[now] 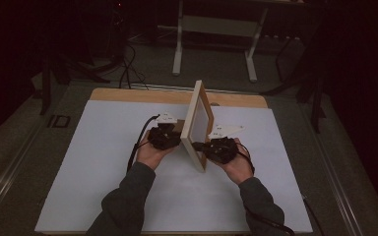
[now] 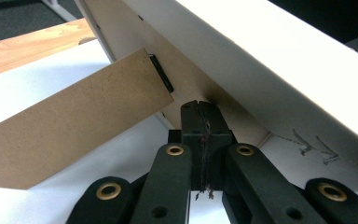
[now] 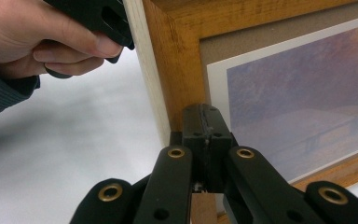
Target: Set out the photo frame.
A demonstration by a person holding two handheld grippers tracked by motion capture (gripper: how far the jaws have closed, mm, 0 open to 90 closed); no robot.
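High view: hands [image 1: 152, 152] flanking upright picture frame [image 1: 200, 123].

**Frame on edge between two grippers**

A picture frame [image 1: 200, 125] stands upright on the counter [image 1: 103, 162], near its middle, edge toward the person. The left gripper [image 1: 170, 136] sits just to its left, at the back face, where a stand flap [image 2: 70, 135] leans out toward the counter. The right gripper [image 1: 211, 147] sits just to its right, at the picture side.
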